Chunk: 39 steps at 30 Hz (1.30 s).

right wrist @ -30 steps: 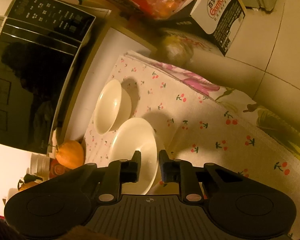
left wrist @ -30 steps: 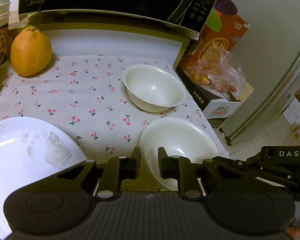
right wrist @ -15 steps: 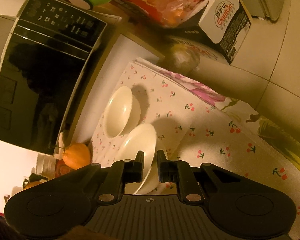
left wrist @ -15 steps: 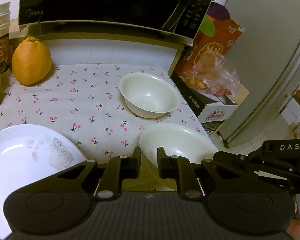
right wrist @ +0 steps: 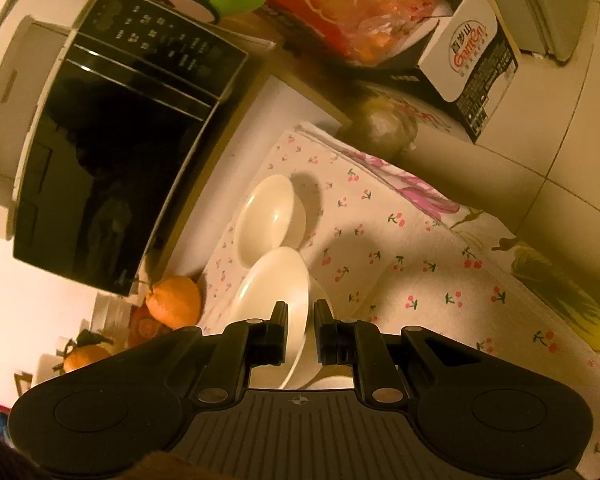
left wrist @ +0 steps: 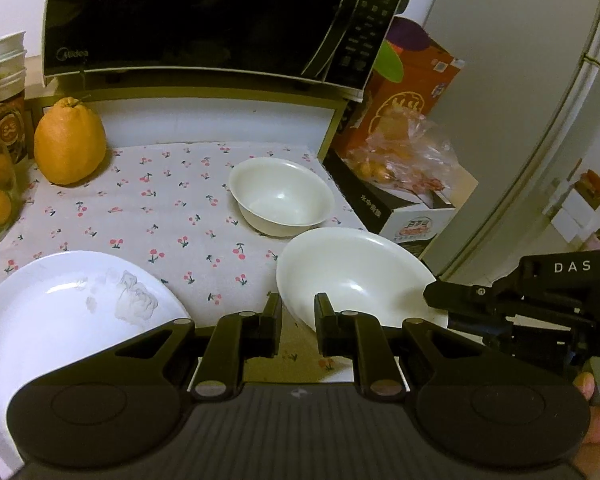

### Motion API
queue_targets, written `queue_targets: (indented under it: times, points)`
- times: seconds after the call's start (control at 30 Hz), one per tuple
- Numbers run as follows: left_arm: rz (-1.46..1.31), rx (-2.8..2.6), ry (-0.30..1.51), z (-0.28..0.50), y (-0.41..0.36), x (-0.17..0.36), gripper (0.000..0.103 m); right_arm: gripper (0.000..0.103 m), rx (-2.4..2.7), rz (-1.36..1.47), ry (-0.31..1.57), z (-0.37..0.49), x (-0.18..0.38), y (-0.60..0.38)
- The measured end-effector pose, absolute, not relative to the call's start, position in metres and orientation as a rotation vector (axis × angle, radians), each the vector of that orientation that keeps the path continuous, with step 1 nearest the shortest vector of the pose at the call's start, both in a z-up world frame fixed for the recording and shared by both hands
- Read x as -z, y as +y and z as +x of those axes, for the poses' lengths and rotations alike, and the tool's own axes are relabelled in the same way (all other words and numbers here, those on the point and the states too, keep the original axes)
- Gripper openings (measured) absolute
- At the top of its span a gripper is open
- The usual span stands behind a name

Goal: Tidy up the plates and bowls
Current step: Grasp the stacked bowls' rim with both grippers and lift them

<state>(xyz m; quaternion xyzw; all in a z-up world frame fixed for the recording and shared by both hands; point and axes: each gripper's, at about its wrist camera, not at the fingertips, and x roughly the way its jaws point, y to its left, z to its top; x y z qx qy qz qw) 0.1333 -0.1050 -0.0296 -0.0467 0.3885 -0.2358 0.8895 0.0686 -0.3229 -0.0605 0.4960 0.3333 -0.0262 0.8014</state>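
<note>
Up comes the shallow bowl [left wrist: 352,276] in the left wrist view, now tilted off the cherry-print cloth [left wrist: 148,208], its far rim overlapping the deep bowl [left wrist: 282,196] behind; the right gripper [left wrist: 440,300] pinches its right edge. Left gripper [left wrist: 296,324] jaws are narrow, apparently empty, with the white plate [left wrist: 60,320] low left. From the right wrist, the right gripper [right wrist: 300,332] clamps the shallow bowl's [right wrist: 272,284] rim, nearly edge-on, with open cloth [right wrist: 400,280] to the right.

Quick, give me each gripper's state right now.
Left gripper: closed, holding nothing.
Right gripper: closed on the rim of the wide white bowl, which is tilted.
</note>
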Motion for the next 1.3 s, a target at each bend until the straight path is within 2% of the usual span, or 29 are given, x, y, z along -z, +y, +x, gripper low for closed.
queue_targets:
  times: [0.57,1.3]
  points:
    - [-0.026,0.524,0.855,0.094,-0.096,0.019,0.015,0.015,-0.024,0.965,0.776,0.030,0.040,-0.314]
    - [0.111,0.529,0.919,0.074,-0.101,0.037,0.017,0.017,-0.048,0.773,0.933,0.022,0.053,-0.296]
